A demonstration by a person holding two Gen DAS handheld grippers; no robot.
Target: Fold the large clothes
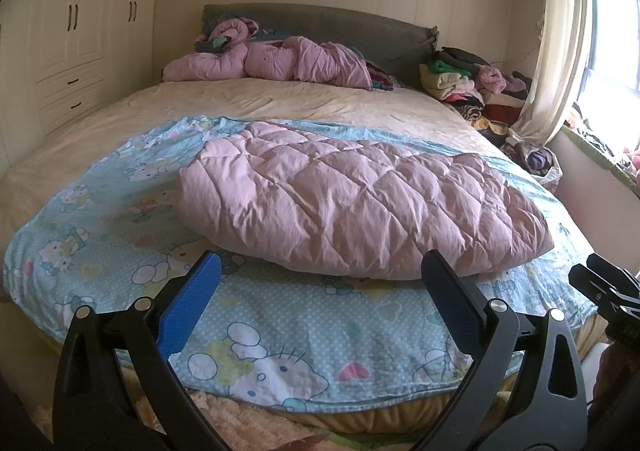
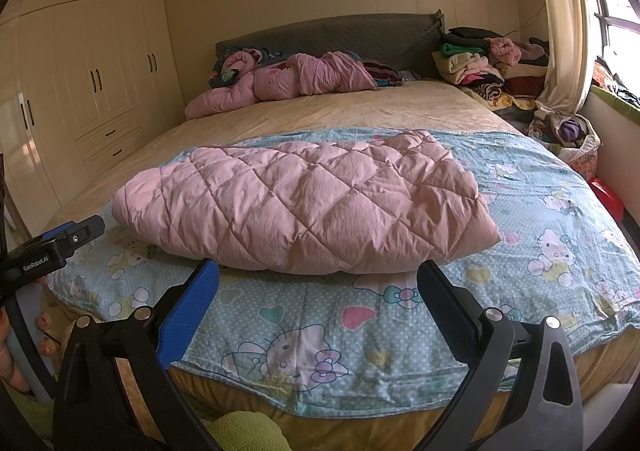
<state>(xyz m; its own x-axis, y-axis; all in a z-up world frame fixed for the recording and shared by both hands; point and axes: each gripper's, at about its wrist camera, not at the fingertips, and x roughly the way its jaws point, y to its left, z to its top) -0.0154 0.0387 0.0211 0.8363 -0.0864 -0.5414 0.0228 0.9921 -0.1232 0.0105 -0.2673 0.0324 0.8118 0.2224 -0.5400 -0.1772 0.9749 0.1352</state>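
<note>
A pink quilted garment [image 1: 352, 207] lies folded in a thick bundle on a blue cartoon-print sheet [image 1: 280, 343] at the foot of the bed. It also shows in the right wrist view [image 2: 304, 207], on the same sheet [image 2: 360, 335]. My left gripper [image 1: 320, 279] is open and empty, just short of the bundle's near edge. My right gripper [image 2: 318, 283] is open and empty, also just short of the near edge. The right gripper's body [image 1: 608, 295] shows at the right edge of the left wrist view; the left gripper's body [image 2: 52, 247] shows at the left of the right wrist view.
A crumpled pink duvet [image 1: 280, 63] lies by the grey headboard [image 1: 320, 19]. A pile of clothes [image 1: 476, 87] sits at the far right corner by the curtain [image 1: 556, 51]. Cream wardrobes [image 1: 72, 23] line the left wall. A bag of clothes [image 2: 568, 135] stands beside the bed.
</note>
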